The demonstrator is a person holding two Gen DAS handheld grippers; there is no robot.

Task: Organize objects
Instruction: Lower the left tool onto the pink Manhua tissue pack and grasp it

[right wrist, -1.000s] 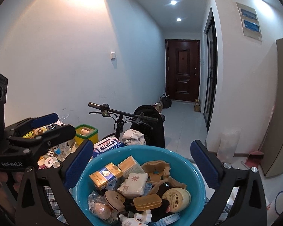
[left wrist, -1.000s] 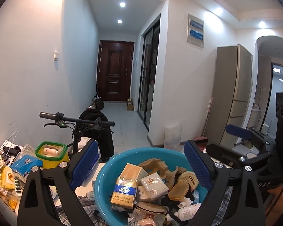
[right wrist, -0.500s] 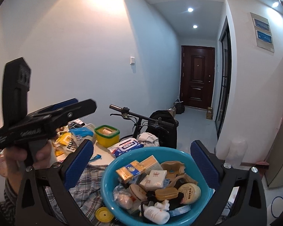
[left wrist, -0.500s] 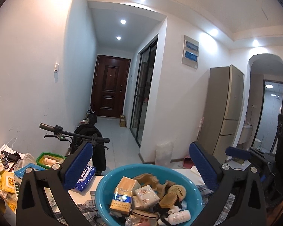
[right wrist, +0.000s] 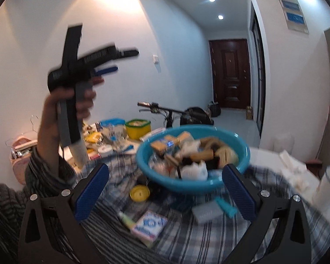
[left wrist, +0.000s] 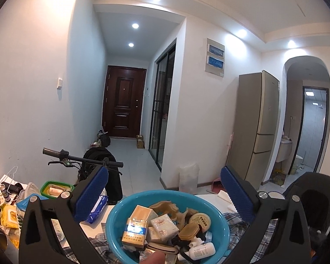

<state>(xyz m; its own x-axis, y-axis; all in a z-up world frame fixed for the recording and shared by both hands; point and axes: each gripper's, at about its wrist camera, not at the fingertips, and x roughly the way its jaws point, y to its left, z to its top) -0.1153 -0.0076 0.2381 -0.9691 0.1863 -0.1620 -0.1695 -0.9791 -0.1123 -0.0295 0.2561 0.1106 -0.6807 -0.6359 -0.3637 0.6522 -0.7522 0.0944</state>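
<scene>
Left wrist: teal basin [left wrist: 114, 222] heaped with cigarette packs [left wrist: 135, 231], bottles

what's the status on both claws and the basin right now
Both claws open, empty: left, right. Basin full, on checked cloth. Loose box in front.

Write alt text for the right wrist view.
A teal basin heaped with small packets and bottles sits on a plaid cloth, framed by the open right gripper. At left, a hand holds the left gripper raised above the table. Loose items lie on the cloth; the picture is motion-blurred.
</scene>
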